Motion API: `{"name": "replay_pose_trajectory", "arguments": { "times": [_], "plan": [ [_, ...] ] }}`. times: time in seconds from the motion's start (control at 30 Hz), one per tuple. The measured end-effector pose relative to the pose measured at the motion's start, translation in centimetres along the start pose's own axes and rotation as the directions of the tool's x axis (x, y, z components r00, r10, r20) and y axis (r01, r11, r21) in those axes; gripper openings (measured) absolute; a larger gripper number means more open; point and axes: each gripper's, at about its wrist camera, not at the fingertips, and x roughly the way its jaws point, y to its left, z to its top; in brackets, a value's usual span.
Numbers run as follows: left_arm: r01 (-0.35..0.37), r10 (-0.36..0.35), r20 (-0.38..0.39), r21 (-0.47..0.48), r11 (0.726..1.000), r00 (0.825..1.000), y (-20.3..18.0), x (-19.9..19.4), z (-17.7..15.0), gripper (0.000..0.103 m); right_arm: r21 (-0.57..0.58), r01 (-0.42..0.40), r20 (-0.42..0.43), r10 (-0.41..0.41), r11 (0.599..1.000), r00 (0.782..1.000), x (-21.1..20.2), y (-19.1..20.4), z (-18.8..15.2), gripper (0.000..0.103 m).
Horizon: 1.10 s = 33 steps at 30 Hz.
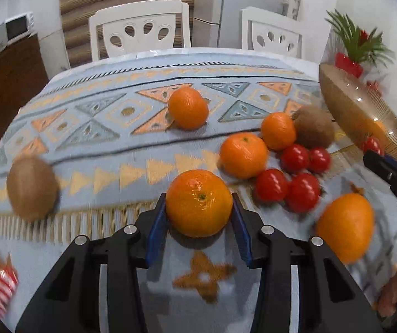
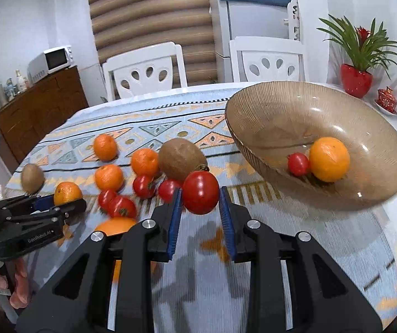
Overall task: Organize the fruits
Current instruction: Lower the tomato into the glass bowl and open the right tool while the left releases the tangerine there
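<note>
A mandarin (image 1: pixel 199 203) is clamped between the blue pads of the left gripper (image 1: pixel 199 216) near the table's (image 2: pixel 295 238) near edge. A tomato (image 2: pixel 200 192) is gripped between the fingers of the right gripper (image 2: pixel 200 208), just beside the glass bowl (image 2: pixel 253 127). Inside the bowl an orange (image 2: pixel 329 159) and a small tomato (image 2: pixel 298 164) are seen touching.

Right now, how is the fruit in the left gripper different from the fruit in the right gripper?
The left gripper holds a mandarin, orange with dimpled skin; the right gripper holds a tomato, red, smooth and glossy. The mandarin fills the gap between its blue pads, while the tomato sits at the fingertips. Both are round and gripped at their sides above the patterned tablecloth.
</note>
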Motion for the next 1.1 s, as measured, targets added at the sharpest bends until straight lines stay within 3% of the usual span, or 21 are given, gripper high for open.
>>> {"name": "replay_pose_trajectory", "arguments": {
  "times": [0.13,0.27,0.43,0.57,0.67,0.77,0.87,1.1],
  "plan": [
    [0.006,-0.006,0.028,-0.012,1.000,1.000,-1.1,-2.5,-1.2,0.042,-0.020,0.022,0.048,-0.021,1.000,0.999,-3.4,-0.9,-1.5,0.028],
    [0.048,-0.048,0.092,-0.002,0.999,0.995,-3.7,-5.1,-0.3,0.042,0.017,0.020,0.082,-0.021,1.000,0.996,-6.4,-3.7,-1.2,0.028],
    [0.127,-0.143,0.195,0.093,0.988,0.970,-9.8,-8.7,2.8,0.043,0.126,0.060,0.175,-0.081,0.990,0.981,-10.9,-9.5,2.1,0.028],
    [0.201,-0.233,0.231,0.154,0.967,0.945,-13.9,-10.1,5.6,0.043,0.189,0.072,0.191,-0.109,0.979,0.976,-12.3,-13.5,4.7,0.028],
    [0.248,-0.291,0.240,0.192,0.950,0.926,-16.9,-10.4,7.7,0.043,0.222,0.057,0.171,-0.097,0.973,0.981,-11.9,-15.7,6.3,0.028],
    [0.260,-0.314,0.237,0.231,0.937,0.919,-19.7,-9.7,9.0,0.043,0.236,0.033,0.127,-0.064,0.971,0.990,-10.4,-16.8,6.9,0.028],
    [0.288,-0.337,0.184,0.248,0.925,0.923,-22.0,-7.4,9.6,0.043,0.245,0.047,0.060,-0.063,0.969,0.996,-8.3,-17.3,7.1,0.028],
    [0.311,-0.333,0.063,0.230,0.922,0.941,-23.3,-1.4,9.0,0.043,0.268,0.068,-0.072,-0.051,0.961,0.996,-4.0,-18.0,6.2,0.028]
  ]
}}
